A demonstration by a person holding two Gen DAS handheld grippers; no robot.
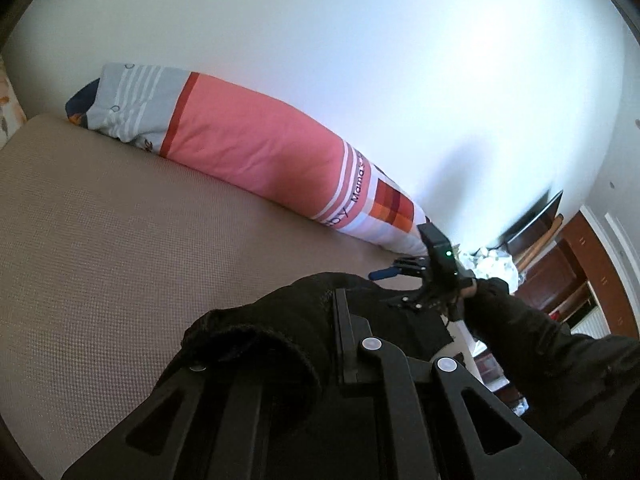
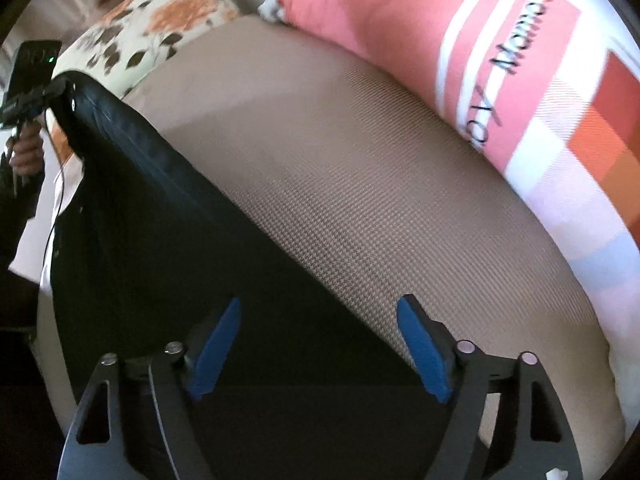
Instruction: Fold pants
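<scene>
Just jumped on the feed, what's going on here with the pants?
A person is folding black pants on a beige mattress, one gripper in each hand. The left gripper grips one end of the pants and holds it up off the bed. The right gripper is open, its blue pads spread on either side of the fabric's near edge, not clamping it. A pink striped pillow lies along the wall, clear of the pants. No fold looks finished yet.
</scene>
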